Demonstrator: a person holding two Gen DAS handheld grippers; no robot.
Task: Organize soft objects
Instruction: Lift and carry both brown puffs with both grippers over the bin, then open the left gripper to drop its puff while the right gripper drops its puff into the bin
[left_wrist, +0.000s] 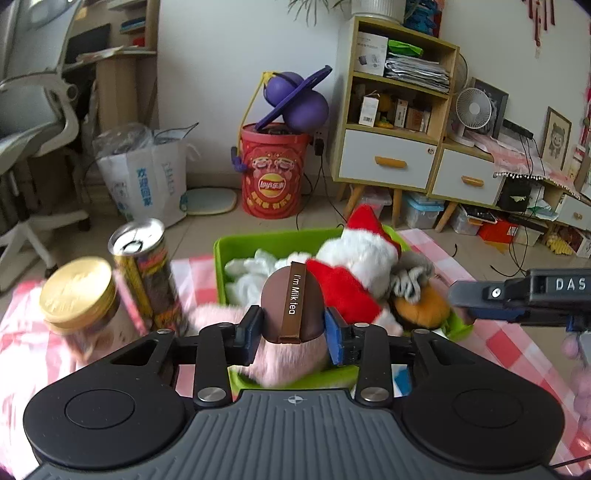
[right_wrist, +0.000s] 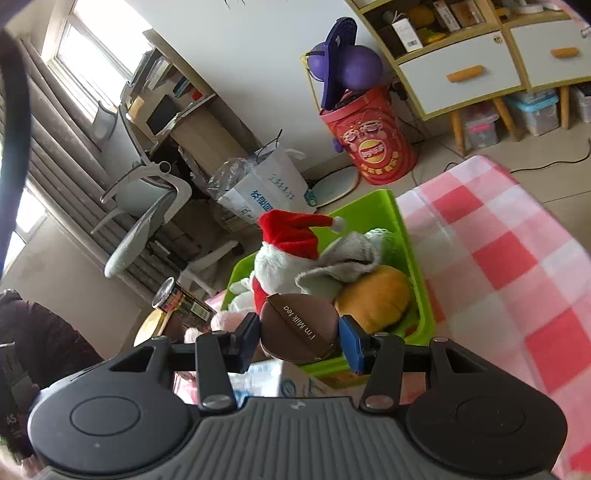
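Observation:
A brown "I'm Milk tea" plush (left_wrist: 291, 302) with a pink fluffy body sits between the fingers of my left gripper (left_wrist: 290, 328), which is shut on it just over the near rim of a green bin (left_wrist: 236, 243). The bin holds a white Santa-hat plush (left_wrist: 354, 251), a grey plush (left_wrist: 410, 277), an orange plush (left_wrist: 421, 310) and white soft items (left_wrist: 251, 273). In the right wrist view the same brown plush (right_wrist: 299, 325) lies between the fingers of my right gripper (right_wrist: 299, 339), touching both pads, at the green bin (right_wrist: 388, 210).
A tall drink can (left_wrist: 144, 266) and a gold-lidded jar (left_wrist: 81, 299) stand left of the bin on the pink checked cloth (left_wrist: 509, 347). A red Lay's bucket (left_wrist: 273, 170), a paper bag (left_wrist: 144, 181), an office chair and a shelf unit (left_wrist: 399, 110) stand beyond.

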